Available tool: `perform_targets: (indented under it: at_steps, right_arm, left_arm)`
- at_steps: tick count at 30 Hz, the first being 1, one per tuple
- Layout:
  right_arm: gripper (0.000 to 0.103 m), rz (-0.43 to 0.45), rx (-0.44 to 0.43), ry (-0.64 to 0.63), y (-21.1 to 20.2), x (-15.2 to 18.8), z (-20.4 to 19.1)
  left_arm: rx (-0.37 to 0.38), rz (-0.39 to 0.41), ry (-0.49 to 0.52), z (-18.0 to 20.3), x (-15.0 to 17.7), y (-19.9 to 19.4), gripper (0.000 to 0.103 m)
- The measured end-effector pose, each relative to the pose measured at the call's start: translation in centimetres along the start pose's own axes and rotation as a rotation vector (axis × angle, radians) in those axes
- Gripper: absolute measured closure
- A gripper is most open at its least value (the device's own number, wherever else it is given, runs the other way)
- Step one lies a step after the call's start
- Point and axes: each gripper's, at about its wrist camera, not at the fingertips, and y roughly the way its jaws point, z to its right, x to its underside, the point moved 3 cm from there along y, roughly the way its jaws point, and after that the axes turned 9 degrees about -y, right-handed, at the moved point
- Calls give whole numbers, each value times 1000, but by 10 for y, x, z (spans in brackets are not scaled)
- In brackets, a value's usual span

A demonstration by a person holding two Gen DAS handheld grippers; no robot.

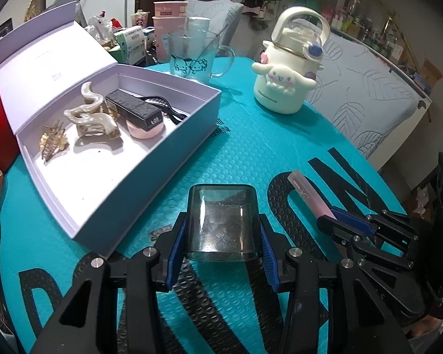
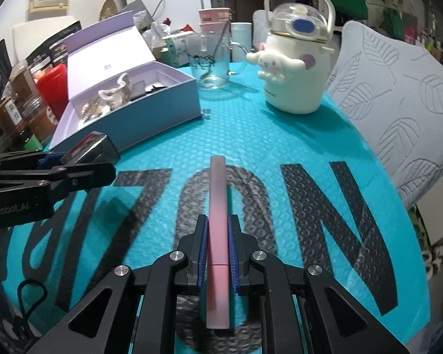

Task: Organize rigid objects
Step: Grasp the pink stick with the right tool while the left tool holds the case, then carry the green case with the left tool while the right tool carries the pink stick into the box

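While the left gripper (image 1: 221, 236) clamps a smoky translucent rounded-rectangular case (image 1: 221, 221), the right gripper (image 2: 218, 247) pinches a slim frosted pink tube (image 2: 218, 200) pointing straight ahead, lengthwise over the bumpy teal mat (image 2: 280, 147).

On the mat (image 1: 251, 153), the open box (image 1: 150, 159) lies at ten o'clock from the left gripper (image 1: 221, 236), with hair clips (image 1: 88, 118) and a carton (image 1: 136, 107) inside (the carton right of the clips). The glass mug (image 1: 195, 56) stands at twelve, the bottle (image 1: 286, 82) at one, the tube (image 1: 310, 197) at three.
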Motion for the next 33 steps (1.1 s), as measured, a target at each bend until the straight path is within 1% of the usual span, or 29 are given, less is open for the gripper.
perform_targets:
  at_steps: [6,14,21,29,33]
  right_arm:
    - [90,25,-20,-33,-10,-7,-17]
    - [90,56,-52,-94,-23,-11,-45]
    - [90,79,-108,-147,-31,-15,-72]
    - [90,77,-203,-207,-33,-20,-106]
    - [90,87,-217,-227,-35,-25,-115]
  left_arm:
    - [-12,29,-19,-9,1,-16,58]
    - [-44,74,-71,-27,8,-40,58]
    - [-70,106,-122,-44,17,-60,58]
    - [-90,121,-176,-65,26,-75,58]
    - [-92,138,-185,-74,25,-81,58]
